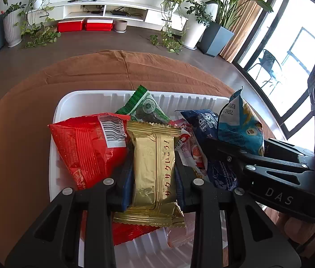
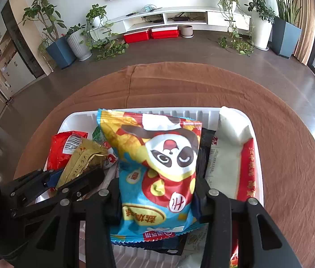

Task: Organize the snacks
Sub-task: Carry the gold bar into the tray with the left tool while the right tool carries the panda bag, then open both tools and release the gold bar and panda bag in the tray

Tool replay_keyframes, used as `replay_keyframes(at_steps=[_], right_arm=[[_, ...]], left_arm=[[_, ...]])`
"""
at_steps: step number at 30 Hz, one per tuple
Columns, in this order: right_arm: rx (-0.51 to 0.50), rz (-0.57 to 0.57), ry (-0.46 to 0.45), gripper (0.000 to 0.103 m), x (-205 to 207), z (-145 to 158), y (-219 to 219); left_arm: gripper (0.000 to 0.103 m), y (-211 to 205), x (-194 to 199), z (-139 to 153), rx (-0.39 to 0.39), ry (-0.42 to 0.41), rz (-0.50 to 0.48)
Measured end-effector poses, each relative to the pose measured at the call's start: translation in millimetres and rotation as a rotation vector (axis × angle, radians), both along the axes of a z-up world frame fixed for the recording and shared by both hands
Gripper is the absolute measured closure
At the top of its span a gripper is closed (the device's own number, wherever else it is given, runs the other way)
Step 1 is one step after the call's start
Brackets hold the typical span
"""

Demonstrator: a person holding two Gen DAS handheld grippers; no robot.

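Observation:
My left gripper [image 1: 154, 178] is shut on a gold snack pack [image 1: 155, 156], which hangs just above the white tray [image 1: 68, 102]. In the tray lie a red bag [image 1: 85, 147], a green pack [image 1: 144, 107], a dark blue pack [image 1: 202, 120] and a pink-and-white pack [image 1: 191, 149]. My right gripper [image 2: 157, 192] is shut on a blue-and-yellow panda bag [image 2: 157, 167] over the same tray [image 2: 79, 116]. The left gripper [image 2: 77, 178] with its gold pack [image 2: 81, 158] shows at the left of the right wrist view. The right gripper [image 1: 235, 149] and its bag [image 1: 240, 125] show at the right of the left wrist view.
The tray sits on a brown cloth [image 2: 202, 84] over a round table. A long white-and-red pack [image 2: 231, 156] lies along the tray's right side, with a black pack [image 2: 204, 147] beside it. Potted plants, a low white shelf and red boxes stand on the far floor.

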State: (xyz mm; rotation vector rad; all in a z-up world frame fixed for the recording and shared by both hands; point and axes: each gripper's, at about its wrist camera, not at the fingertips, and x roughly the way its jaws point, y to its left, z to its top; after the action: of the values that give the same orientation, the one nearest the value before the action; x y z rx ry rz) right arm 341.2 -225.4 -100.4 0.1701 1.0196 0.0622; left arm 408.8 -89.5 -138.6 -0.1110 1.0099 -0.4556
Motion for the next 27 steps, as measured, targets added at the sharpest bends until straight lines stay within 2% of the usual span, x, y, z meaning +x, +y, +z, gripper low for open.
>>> replay_keyframes(at_steps=[6, 12, 27], right_arm=[[-0.003, -0.007, 0.02, 0.052, -1.9, 4.3, -0.7], [0.01, -0.016, 0.002, 0.051, -7.6, 10.1, -5.1], [0.026, -0.059, -0.026, 0.041, -19.1, 20.2, -17.0]], left_arm=[[0.073, 1.3, -0.3, 2.3, -0.008, -0.006, 0.006], [0.065, 0.8, -3.5, 8.1, -0.015, -0.021, 0.013], [0.033, 5.7, -26.7, 29.6, -0.014, -0.066, 0.023]])
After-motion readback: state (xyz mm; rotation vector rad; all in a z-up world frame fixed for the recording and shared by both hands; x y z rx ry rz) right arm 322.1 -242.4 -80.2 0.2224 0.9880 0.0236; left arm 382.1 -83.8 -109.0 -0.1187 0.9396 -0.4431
